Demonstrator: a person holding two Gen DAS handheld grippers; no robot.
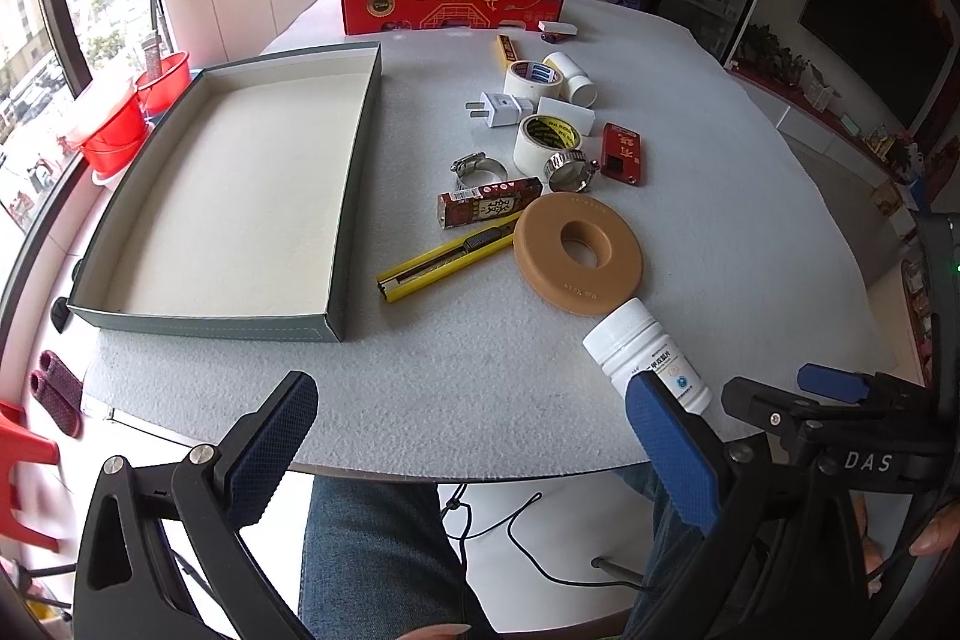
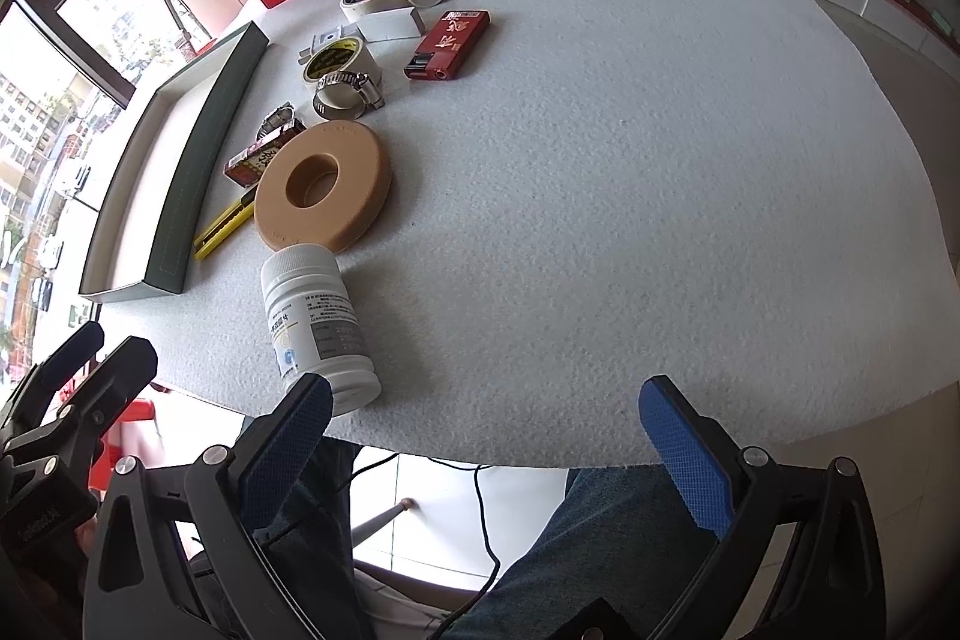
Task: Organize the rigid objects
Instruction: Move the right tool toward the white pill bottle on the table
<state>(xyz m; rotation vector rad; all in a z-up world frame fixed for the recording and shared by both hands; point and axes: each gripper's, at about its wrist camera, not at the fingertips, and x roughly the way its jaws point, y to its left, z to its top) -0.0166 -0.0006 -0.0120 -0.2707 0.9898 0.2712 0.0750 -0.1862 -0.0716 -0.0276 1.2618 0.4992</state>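
Both grippers, left [image 1: 471,439] and right [image 2: 486,436], hang at the counter's [image 2: 660,160] near edge, fingers spread wide and holding nothing. A white pill bottle [image 2: 315,322] lies on its side nearest, just beside the right gripper's left finger. Beyond it lie a tan ring [image 1: 579,253], a yellow utility knife [image 1: 444,259], hose clamps and tape rolls. The grey tray [image 1: 240,196] sits left, unfilled.
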